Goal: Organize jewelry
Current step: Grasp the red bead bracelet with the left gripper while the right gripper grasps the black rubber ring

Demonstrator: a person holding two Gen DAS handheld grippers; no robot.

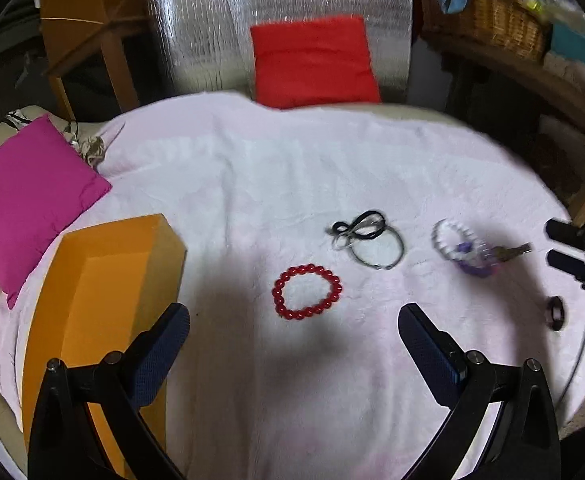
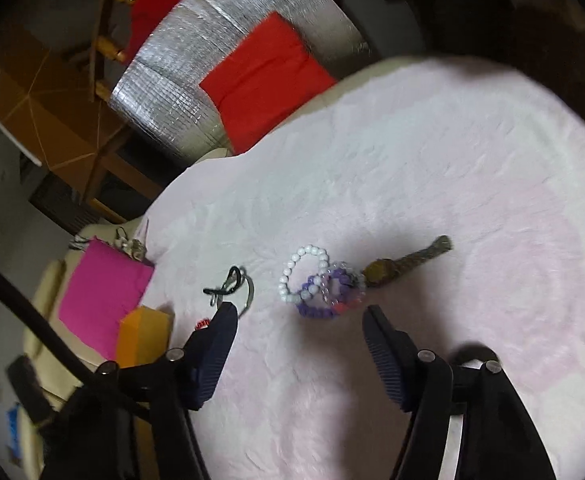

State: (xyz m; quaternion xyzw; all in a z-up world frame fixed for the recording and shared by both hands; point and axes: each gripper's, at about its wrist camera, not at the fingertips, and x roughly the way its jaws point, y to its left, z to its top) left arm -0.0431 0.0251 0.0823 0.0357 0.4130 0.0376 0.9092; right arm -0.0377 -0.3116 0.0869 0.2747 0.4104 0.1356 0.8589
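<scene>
A red bead bracelet (image 1: 307, 291) lies on the pale pink cloth (image 1: 292, 168) just ahead of my open, empty left gripper (image 1: 294, 318). Beyond it lie black and grey bands (image 1: 366, 240), a white bead bracelet (image 1: 450, 238) overlapping a purple one (image 1: 476, 262), and a watch (image 1: 514, 251). An open orange box (image 1: 104, 312) stands at the left. My right gripper (image 2: 298, 312) is open and empty, just short of the white bracelet (image 2: 304, 274), the purple bracelet (image 2: 332, 294) and the watch (image 2: 404, 264). The bands (image 2: 232, 286) lie by its left finger. It shows at the right edge of the left wrist view (image 1: 572, 246).
A magenta cushion (image 1: 28, 196) lies left of the cloth and a red cushion (image 1: 312, 60) sits behind it against a silver foil sheet (image 1: 284, 0). A small dark ring (image 1: 555, 312) lies near the cloth's right edge. A wicker basket (image 1: 500, 20) stands far right.
</scene>
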